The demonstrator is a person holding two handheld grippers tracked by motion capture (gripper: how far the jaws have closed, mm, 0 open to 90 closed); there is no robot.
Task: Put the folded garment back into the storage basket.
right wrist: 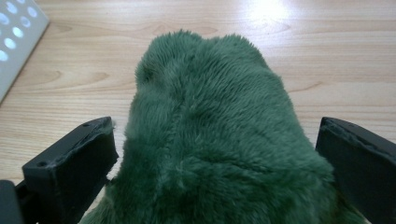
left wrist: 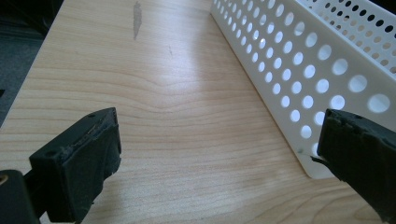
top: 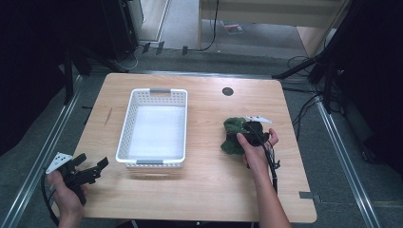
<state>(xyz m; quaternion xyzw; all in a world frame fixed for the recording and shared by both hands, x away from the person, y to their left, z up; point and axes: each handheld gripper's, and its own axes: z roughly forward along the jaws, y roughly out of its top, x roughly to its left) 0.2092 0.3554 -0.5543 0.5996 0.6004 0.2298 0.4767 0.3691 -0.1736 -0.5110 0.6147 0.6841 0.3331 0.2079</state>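
Two handheld grippers work at a wooden table, with the white perforated basket as landmark. Nearest the person, at the corner of the table below and left of the basket, the left gripper is held idle, its jaws spread wide with nothing between them; in the left gripper view they frame bare wood and the basket's holed side wall. To the right of the basket, well apart from it, lies the green plush toy. The right gripper is on it: in the right gripper view the jaws stand wide on either side of the furry body, near the pile but not yet pressing it. Judging by the deep pile, the toy should be light, soft and compressible, not fragile; a grip across the thick middle of the body would likely hold best, since loose fur alone may slip. The tabletop is smooth, pale laminate with a round cable port beyond the basket. Farther off are grey carpet, dark stands, trailing cables and pale wooden furniture.
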